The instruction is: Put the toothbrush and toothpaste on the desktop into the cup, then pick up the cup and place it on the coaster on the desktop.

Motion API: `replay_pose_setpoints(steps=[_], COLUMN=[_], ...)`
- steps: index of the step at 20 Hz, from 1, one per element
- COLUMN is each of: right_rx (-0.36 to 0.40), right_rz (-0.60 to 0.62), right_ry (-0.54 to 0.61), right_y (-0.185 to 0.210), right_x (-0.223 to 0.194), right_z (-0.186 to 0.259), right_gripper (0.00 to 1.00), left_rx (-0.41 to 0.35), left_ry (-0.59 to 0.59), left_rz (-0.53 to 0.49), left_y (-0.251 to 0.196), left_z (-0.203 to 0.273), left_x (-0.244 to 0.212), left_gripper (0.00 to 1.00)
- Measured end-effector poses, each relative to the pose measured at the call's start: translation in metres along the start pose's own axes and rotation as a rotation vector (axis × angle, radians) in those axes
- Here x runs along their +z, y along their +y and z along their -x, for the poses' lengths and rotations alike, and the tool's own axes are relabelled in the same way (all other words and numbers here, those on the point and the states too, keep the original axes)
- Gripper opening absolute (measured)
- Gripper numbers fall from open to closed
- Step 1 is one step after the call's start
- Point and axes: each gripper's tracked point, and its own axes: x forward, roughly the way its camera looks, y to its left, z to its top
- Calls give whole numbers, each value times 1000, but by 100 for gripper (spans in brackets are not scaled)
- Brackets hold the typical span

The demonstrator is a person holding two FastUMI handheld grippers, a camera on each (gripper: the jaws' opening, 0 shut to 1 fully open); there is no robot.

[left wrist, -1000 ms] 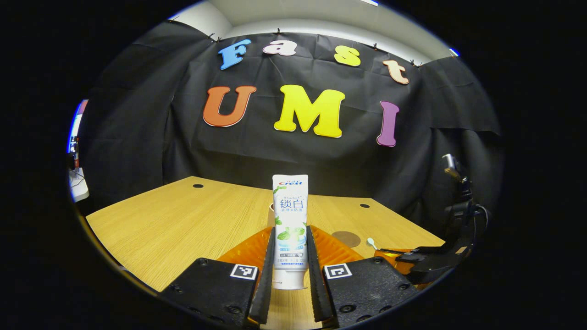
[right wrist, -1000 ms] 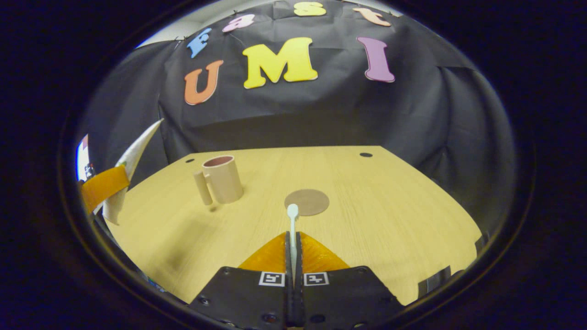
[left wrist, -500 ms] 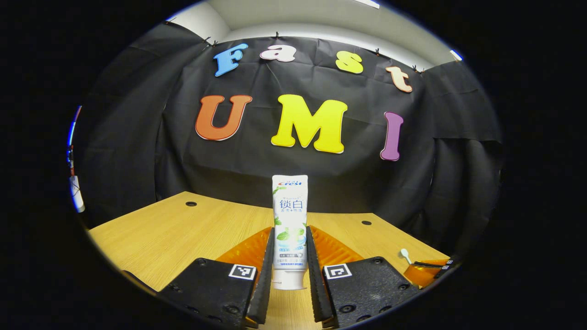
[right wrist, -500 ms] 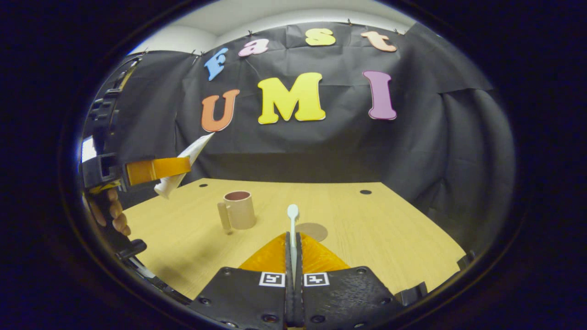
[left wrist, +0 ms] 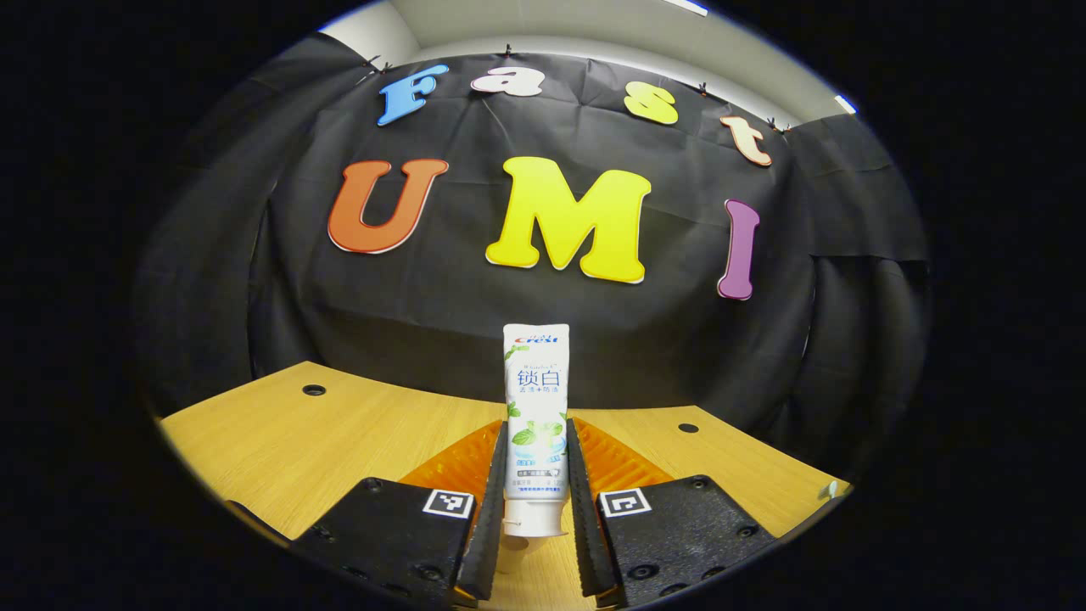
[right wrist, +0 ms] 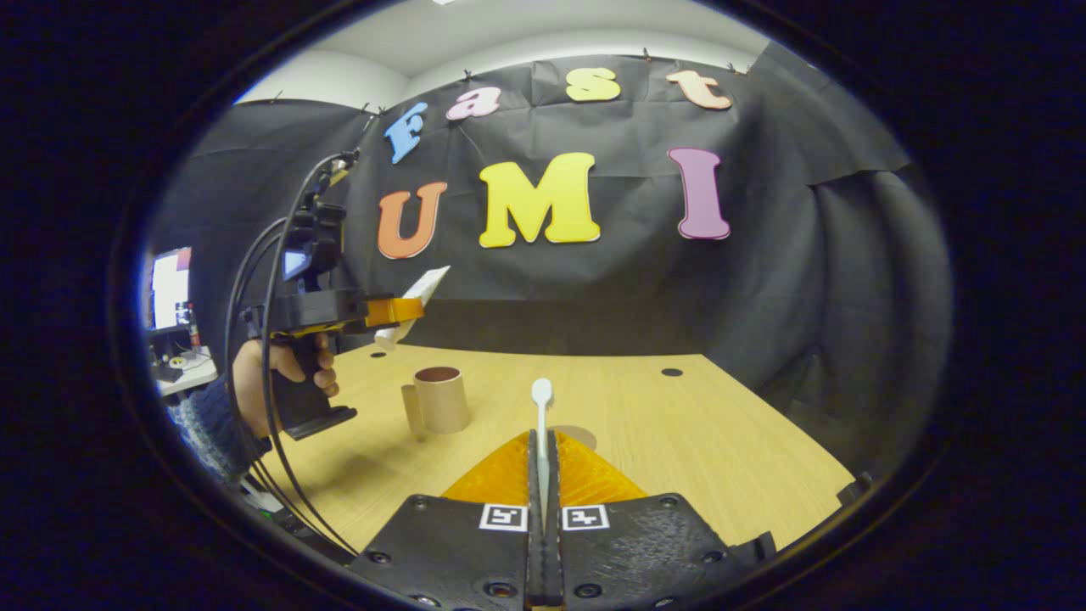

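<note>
While the left gripper (left wrist: 536, 484) pinches the toothpaste (left wrist: 536, 416) between its fingers at the lower centre of the left gripper view, the right gripper (right wrist: 542, 475) pinches the toothbrush (right wrist: 540, 424). In the right gripper view, the cup (right wrist: 439, 400) stands on the table (right wrist: 721, 441), left of centre, and the coaster (right wrist: 577, 436) lies behind the fingers.

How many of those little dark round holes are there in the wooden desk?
2 in each view: on the desk, one hole lies at the far right and another hole at the far left, behind the cup. Others may be hidden.
</note>
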Motion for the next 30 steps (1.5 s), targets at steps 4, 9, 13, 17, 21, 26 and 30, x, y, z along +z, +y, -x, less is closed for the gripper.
replay_pose_setpoints(steps=[4,9,13,17,21,26,30], right_rx=[-20,-20,-18,-14,-12,-21,-17], right_rz=[-10,-32,-27,-5,-7,-20,-35], right_ry=[-10,16,5,1,12,19,30], right_y=[-12,-19,-18,-12,-12,-18,-18], right_x=[-1,-10,-9,-11,-14,-16,-20], right_z=[0,-4,-3,-3,-5,-6,-7], right_gripper=[0,0,0,0,0,0,0], left_rx=[7,38,47,47,56,74,93], left_ry=[7,36,44,54,54,69,76], left_rz=[-14,5,4,-18,-19,-39,-72], left_y=[2,11,11,10,11,13,18], left_z=[-12,-20,-20,-19,-20,-22,-29], left_x=[-10,-26,-29,-33,-33,-37,-40], left_gripper=[40,41,42,45,45,45,45])
